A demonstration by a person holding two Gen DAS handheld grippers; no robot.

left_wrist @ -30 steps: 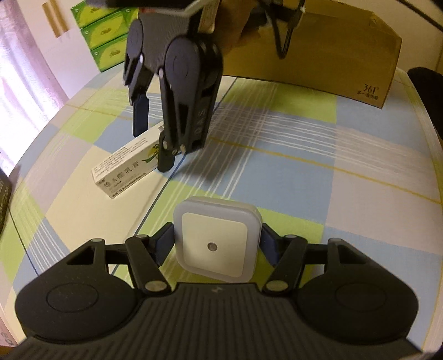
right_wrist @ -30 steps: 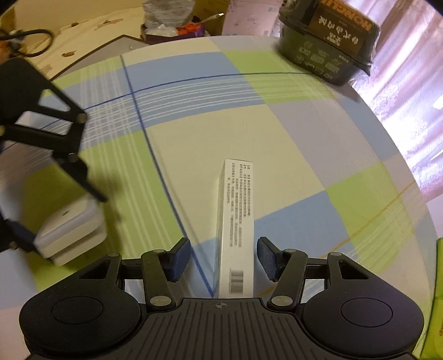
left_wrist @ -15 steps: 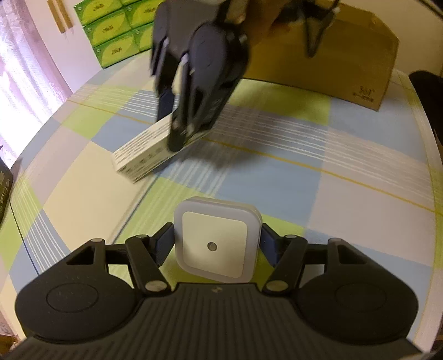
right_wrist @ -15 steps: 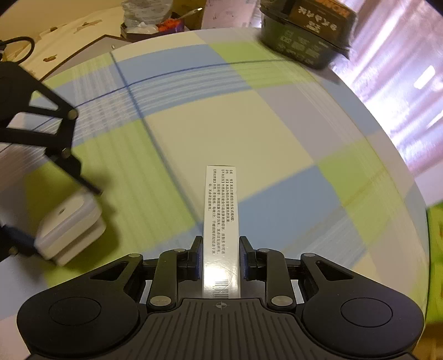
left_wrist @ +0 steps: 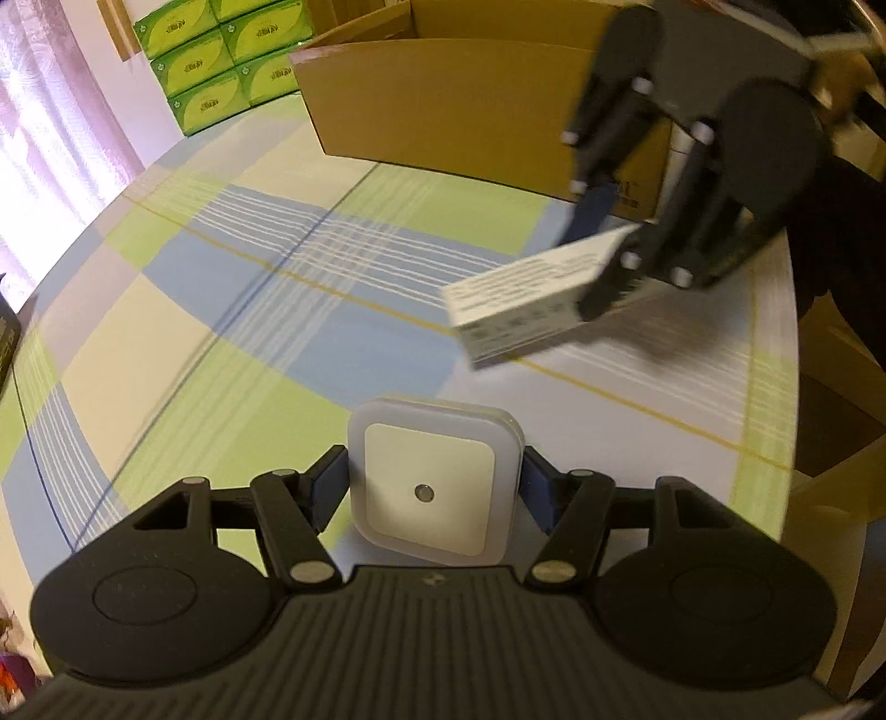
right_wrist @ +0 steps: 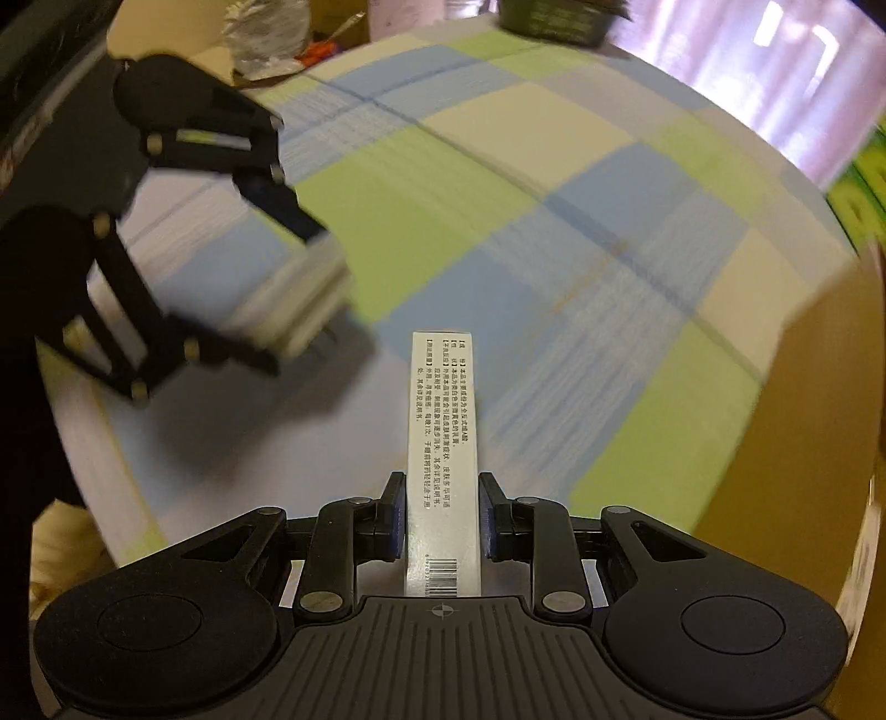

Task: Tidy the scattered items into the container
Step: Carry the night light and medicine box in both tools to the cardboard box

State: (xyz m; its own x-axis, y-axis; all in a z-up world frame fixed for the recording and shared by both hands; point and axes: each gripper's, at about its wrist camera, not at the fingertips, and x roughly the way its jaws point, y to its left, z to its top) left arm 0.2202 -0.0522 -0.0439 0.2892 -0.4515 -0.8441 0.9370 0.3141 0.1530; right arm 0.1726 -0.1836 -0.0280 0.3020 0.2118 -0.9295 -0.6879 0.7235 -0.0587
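My left gripper is shut on a white square night light, held above the checked tablecloth. My right gripper is shut on a long white medicine box with black print and a barcode. In the left wrist view the right gripper carries that medicine box in the air at the right, just in front of the open cardboard box. In the right wrist view the left gripper shows blurred at the left with the night light.
The round table with its checked cloth ends close on the right. Green tissue packs are stacked beyond the table's far left, beside a pink curtain. A dark container stands at the table's far edge. The cardboard wall fills the right.
The right gripper closed on the medicine box, lifted it off the cloth and carried it rightward toward the cardboard box. The left gripper kept its hold on the night light and turned toward the box.
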